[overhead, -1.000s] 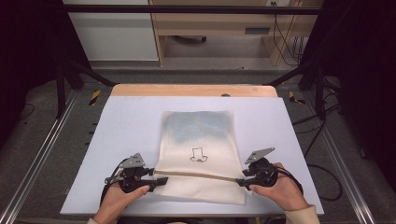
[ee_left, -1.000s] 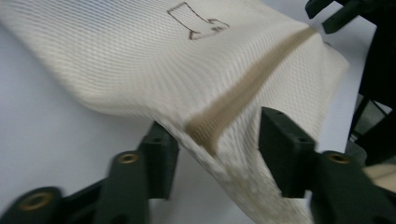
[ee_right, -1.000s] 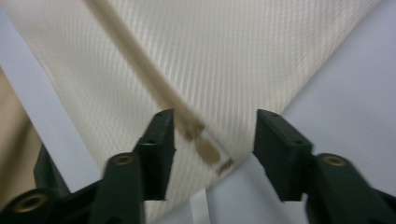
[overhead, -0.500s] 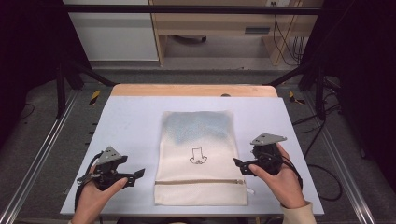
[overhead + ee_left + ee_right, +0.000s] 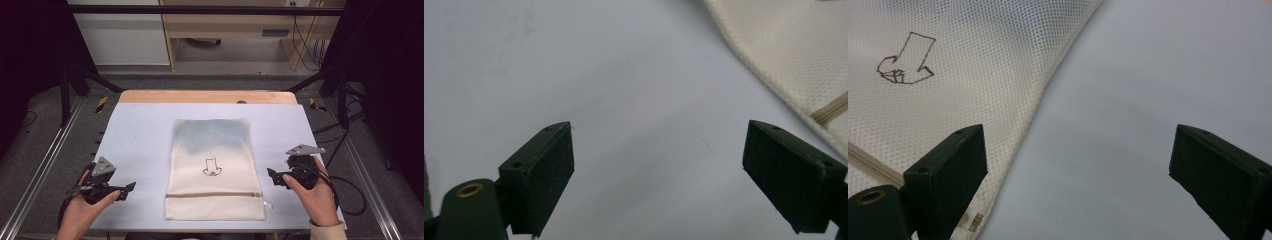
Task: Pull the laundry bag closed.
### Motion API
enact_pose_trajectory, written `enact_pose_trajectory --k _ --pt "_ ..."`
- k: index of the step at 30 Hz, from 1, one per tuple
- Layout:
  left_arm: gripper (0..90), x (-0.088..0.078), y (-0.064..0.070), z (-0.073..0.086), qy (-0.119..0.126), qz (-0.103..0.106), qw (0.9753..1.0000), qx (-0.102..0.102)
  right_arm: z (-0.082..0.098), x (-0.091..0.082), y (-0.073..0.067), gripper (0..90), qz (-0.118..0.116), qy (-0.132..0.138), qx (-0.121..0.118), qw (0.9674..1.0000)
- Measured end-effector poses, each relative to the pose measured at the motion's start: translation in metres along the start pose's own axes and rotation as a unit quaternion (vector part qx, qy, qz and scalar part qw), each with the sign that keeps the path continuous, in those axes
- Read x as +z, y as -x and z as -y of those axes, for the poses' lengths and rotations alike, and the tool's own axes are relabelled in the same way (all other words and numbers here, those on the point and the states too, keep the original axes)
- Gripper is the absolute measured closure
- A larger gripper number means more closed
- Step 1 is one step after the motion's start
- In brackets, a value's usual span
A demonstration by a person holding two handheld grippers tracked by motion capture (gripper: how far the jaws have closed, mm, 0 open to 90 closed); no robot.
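Cream mesh laundry bag [image 5: 214, 170] lies flat in the middle of the pale tabletop [image 5: 140, 130], its zipper [image 5: 215, 194] running across the near end and a small drawn figure [image 5: 212, 167] at its centre. The left gripper [image 5: 127, 189] hovers well to the left of the bag, jaws spread wide with nothing between them; in the left gripper view only bare tabletop lies between the pads [image 5: 546, 172]. The right gripper [image 5: 273, 179] sits just off the bag's right edge, likewise released and empty.

The step in hand looks like letting go and backing off after laying the bag down. To do it well, both hands should draw straight outward and up so no jaw snags the mesh or drags the near hem out of line.

Compared with a second ago, both grippers have left the bag's near corners, their jaws have just been opening, and the folded near edge now lies flat with the zipper exposed.
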State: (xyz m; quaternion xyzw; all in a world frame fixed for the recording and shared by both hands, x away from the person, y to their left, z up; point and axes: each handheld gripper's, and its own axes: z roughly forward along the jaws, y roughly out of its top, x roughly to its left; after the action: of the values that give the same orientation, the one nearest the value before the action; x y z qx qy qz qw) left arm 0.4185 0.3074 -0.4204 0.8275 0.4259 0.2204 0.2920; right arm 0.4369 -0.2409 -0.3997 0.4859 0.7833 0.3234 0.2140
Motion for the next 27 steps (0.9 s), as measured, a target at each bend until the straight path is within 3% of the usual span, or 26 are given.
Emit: enact_pose_trajectory --k 6,12,17,27 --pt "11.9 0.002 -0.014 0.007 -0.019 -0.021 0.9996 -0.004 0.012 0.000 0.011 10.0 0.006 -0.013 0.019 0.9997" --pt "10.9 0.004 -0.023 0.011 -0.020 -0.032 0.9992 -0.013 0.025 0.002 0.024 9.8 0.020 -0.019 0.049 0.9984" --pt "9.0 0.004 -0.030 0.015 -0.019 -0.042 0.9988 -0.013 0.032 0.007 0.026 9.0 0.026 -0.023 0.051 0.9981" --pt "6.3 0.009 -0.042 0.027 -0.050 -0.064 0.9967 0.000 0.050 0.020 0.028 8.0 0.034 -0.033 0.064 0.9968"
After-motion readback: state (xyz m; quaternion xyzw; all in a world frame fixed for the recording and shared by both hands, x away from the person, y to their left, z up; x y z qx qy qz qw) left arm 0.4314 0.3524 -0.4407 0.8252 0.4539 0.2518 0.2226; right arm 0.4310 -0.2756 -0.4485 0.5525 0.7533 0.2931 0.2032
